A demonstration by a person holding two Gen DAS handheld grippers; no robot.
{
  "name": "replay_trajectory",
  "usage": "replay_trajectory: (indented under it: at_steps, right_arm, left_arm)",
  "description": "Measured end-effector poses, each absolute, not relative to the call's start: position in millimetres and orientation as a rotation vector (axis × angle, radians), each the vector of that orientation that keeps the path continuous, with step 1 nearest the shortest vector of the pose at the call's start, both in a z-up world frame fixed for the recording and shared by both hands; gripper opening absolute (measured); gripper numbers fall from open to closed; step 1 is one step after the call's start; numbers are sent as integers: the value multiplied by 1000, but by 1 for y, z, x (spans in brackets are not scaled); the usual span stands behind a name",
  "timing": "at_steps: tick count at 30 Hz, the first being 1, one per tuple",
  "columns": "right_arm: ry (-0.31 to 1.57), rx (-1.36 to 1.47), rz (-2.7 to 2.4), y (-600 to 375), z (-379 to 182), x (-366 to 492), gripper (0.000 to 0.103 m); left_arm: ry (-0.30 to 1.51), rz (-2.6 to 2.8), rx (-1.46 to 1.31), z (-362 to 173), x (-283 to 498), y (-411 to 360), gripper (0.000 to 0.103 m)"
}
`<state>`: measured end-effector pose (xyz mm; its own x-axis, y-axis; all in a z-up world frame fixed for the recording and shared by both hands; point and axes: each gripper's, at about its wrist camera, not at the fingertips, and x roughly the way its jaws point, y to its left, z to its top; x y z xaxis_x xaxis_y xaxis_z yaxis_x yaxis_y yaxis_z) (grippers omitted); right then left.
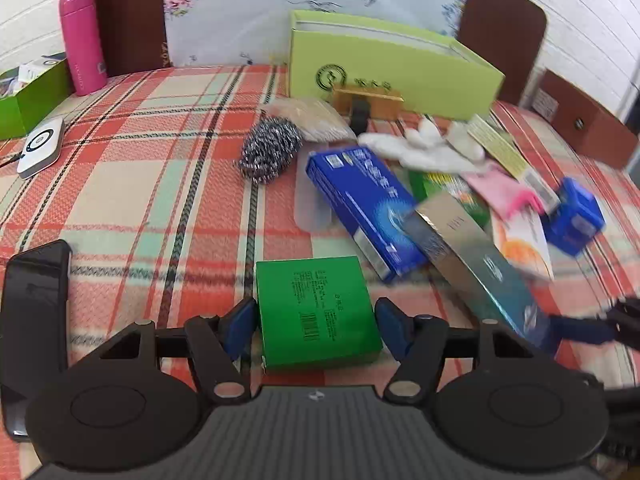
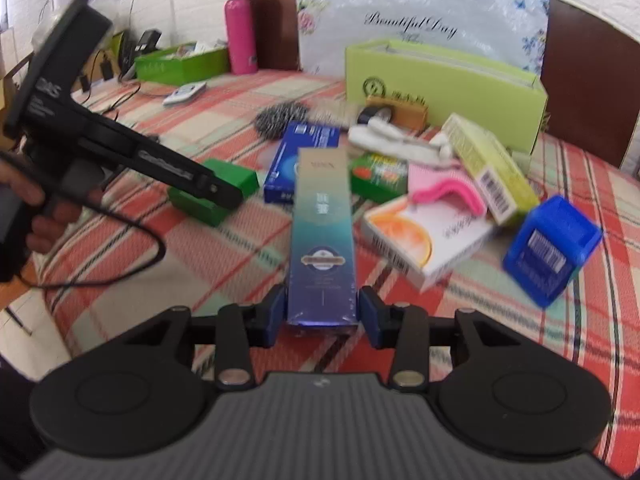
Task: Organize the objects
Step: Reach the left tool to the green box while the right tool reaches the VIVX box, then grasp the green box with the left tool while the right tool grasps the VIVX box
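My left gripper (image 1: 316,322) is shut on a flat green box (image 1: 316,310), held between its blue pads just above the plaid tablecloth; it also shows from the side in the right wrist view (image 2: 216,190). My right gripper (image 2: 322,316) is shut on the near end of a long teal-and-gold box (image 2: 322,220), which points away toward the pile; it also shows in the left wrist view (image 1: 472,264). A blue box (image 1: 360,208) lies beside it, also in the right wrist view (image 2: 300,152).
A lime-green open box (image 1: 392,68) stands at the back. In front lie a steel scourer (image 1: 270,150), white cloth (image 1: 424,148), a small blue box (image 2: 552,248), an orange-print box (image 2: 428,236), a pink item (image 2: 448,192). A pink flask (image 1: 82,38), green tray (image 1: 32,96), white device (image 1: 42,146) stand left.
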<state>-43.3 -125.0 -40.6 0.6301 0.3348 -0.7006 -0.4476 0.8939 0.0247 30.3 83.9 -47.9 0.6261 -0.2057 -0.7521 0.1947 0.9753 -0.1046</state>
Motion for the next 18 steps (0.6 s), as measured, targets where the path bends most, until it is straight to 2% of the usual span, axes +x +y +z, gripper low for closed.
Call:
replay_trajectory:
  at_steps: [3, 5, 18]
  right_arm:
    - [757, -118, 429, -127, -39, -41, 46]
    - [731, -111, 425, -124, -36, -35, 46]
    - [709, -61, 462, -110, -39, -3, 45]
  left_arm:
    - [858, -193, -11, -47, 24, 88, 70]
    - [860, -163, -28, -47, 28, 89, 74]
    - [884, -174, -29, -50, 32, 85, 74]
